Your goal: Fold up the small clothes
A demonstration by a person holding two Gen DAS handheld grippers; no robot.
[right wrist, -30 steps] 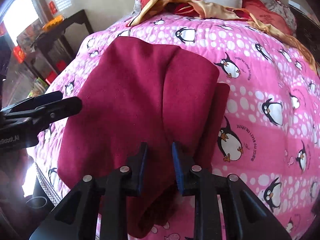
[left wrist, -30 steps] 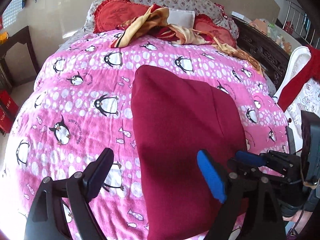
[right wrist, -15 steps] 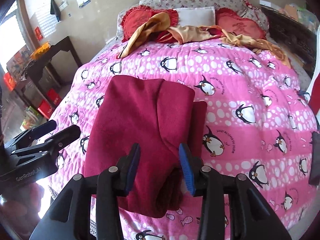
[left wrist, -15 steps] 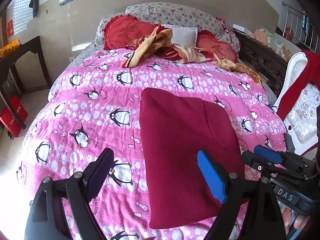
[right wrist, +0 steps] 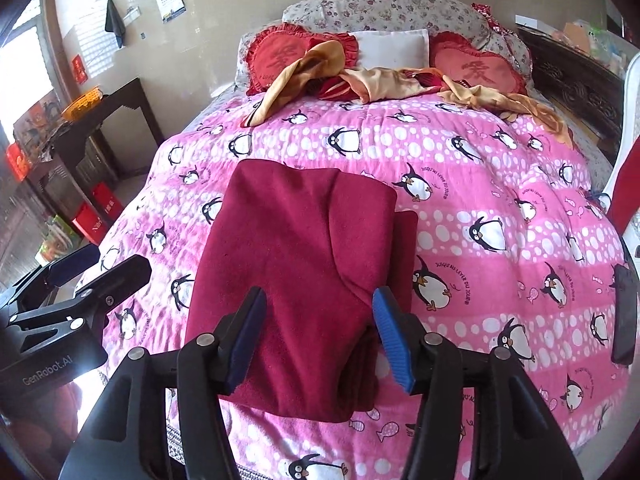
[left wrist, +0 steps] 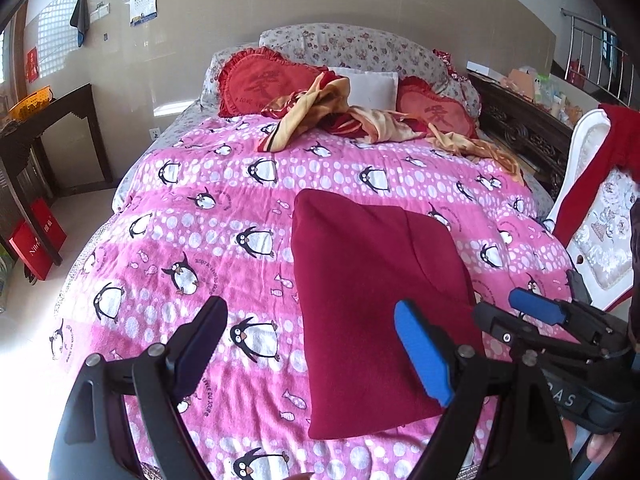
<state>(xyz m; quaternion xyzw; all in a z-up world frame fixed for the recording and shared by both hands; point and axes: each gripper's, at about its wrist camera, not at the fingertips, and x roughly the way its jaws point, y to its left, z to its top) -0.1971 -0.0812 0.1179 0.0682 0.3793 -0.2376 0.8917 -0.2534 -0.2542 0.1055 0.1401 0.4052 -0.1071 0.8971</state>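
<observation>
A dark red garment (left wrist: pixel 372 292) lies folded flat on the pink penguin blanket (left wrist: pixel 224 216); it also shows in the right wrist view (right wrist: pixel 304 276). My left gripper (left wrist: pixel 312 356) is open and empty, held above the garment's left edge. My right gripper (right wrist: pixel 320 336) is open and empty, held above the garment's near end. The right gripper also shows at the right of the left wrist view (left wrist: pixel 520 312), and the left gripper at the left of the right wrist view (right wrist: pixel 80 268).
Red heart cushions (left wrist: pixel 264 80), a white pillow (left wrist: pixel 368 84) and crumpled yellow-red cloth (left wrist: pixel 320 116) lie at the bed's head. A white chair (left wrist: pixel 592 216) with red cloth stands right. A dark side table (left wrist: pixel 48 128) and red boxes (left wrist: pixel 36 236) stand left.
The right gripper has opened and let go of the garment's near end. Both grippers have pulled back and up from the bed, so the garment looks smaller.
</observation>
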